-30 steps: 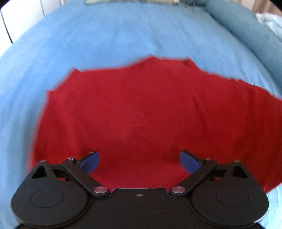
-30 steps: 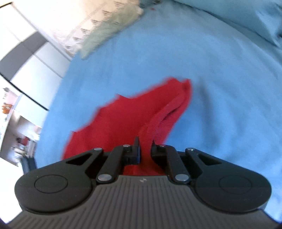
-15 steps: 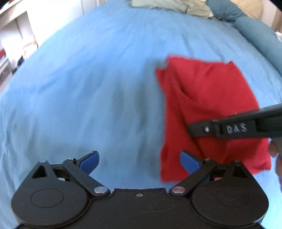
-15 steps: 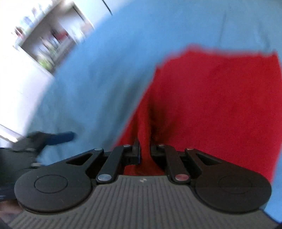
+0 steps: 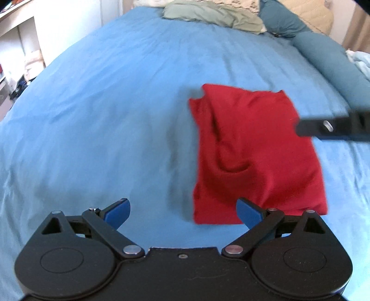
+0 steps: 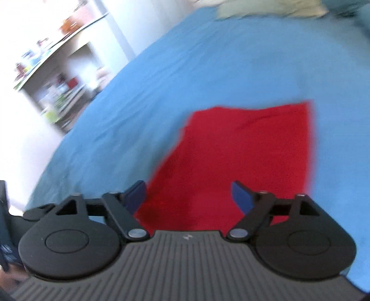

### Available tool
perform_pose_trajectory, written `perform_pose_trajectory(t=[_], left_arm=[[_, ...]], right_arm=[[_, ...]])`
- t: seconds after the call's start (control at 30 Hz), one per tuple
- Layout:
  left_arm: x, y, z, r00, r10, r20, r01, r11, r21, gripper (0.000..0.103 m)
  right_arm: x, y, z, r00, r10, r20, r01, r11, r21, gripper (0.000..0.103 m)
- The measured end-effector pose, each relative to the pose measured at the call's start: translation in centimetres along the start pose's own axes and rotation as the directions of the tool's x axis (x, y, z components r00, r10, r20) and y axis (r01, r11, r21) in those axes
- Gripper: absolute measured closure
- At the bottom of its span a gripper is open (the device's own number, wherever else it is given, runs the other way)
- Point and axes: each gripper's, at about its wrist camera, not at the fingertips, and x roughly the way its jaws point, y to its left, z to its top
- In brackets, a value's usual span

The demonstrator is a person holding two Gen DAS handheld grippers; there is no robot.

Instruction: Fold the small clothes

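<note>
A small red garment lies folded into a rough rectangle on the blue bedsheet. My left gripper is open and empty, just short of the garment's near left corner. My right gripper is open and empty above the garment's near edge. In the left wrist view the right gripper's black finger reaches in from the right over the garment's right side.
A pale green cloth and dark teal pillows lie at the head of the bed. White shelves with small items stand off the bed's left side. Blue sheet spreads wide to the left of the garment.
The right gripper held a fold of the red garment and has now opened and let it go. The garment went from spread out to folded. The left gripper drew back to the left.
</note>
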Motion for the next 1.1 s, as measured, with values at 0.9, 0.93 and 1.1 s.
perform_pose_trajectory(t=[0.9, 0.93, 1.1], left_arm=[[5.6, 1.8, -2.2, 0.992, 0.089, -0.087, -0.091, 0.995, -0.027, 0.007], [5.5, 1.7, -2.5, 0.992, 0.097, -0.085, -0.099, 0.995, -0.019, 0.007], [5.2, 0.9, -2.3, 0.986, 0.141, -0.089, -0.138, 0.990, 0.038, 0.007]], right_arm=[[1.4, -7.0, -11.7, 0.928, -0.370, -0.050, 0.373, 0.924, 0.089, 0.013], [1.4, -7.1, -11.9, 0.930, -0.364, -0.042, 0.367, 0.926, 0.085, 0.013], [0.7, -7.5, -11.8, 0.941, -0.336, -0.046, 0.338, 0.939, 0.059, 0.012]])
